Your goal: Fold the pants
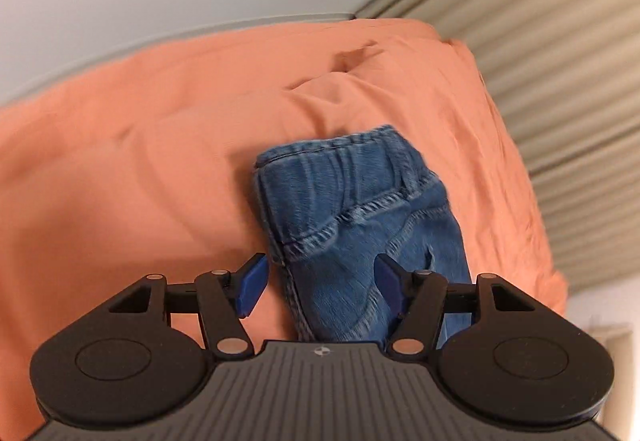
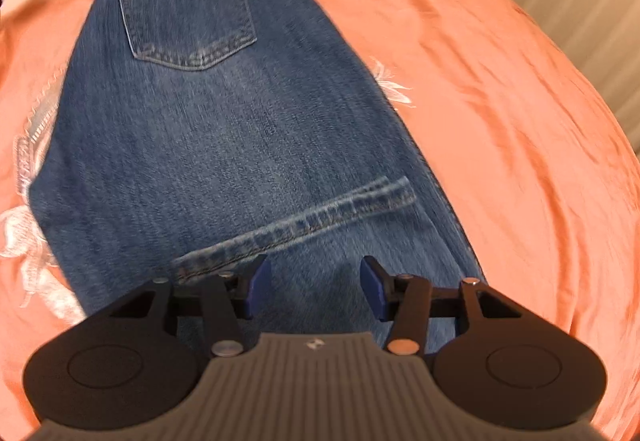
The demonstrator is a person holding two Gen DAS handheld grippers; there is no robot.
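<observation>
Orange bedspread (image 2: 500, 113) covering the bed, rumpled, with white embroidery showing on both sides of the pants. Pale wall beyond the far edge in the left wrist view; beige curtain (image 1: 560, 53) past the right edge.

Blue denim pants (image 2: 224, 145) lying lengthwise on the bedspread, back pocket (image 2: 188, 21) up, waistband at the far end toward the far left corner in the right wrist view. Hem (image 2: 296, 225) lying across the cloth near the right gripper, so by the look of it legs stacked on each other and the leg end already brought over once. Judged roughly halfway or further: lengthwise fold done, 1 crosswise fold laid or being laid, perhaps 1 more fold and some smoothing left. Exact layer count impossible to tell.

Left gripper (image 1: 320, 285) at the waistband end, wide open, 1 blue pad on the bedspread side, the other over the denim, holding nothing. Same gripper visible small at the top left corner of the right wrist view. Right gripper (image 2: 316, 287) above the leg end, wide open, nothing between the pads.

Plenty of bare bedspread to the right of the pants for moving; less on the left. Right edge of the bed close to the curtain, worth avoiding.
</observation>
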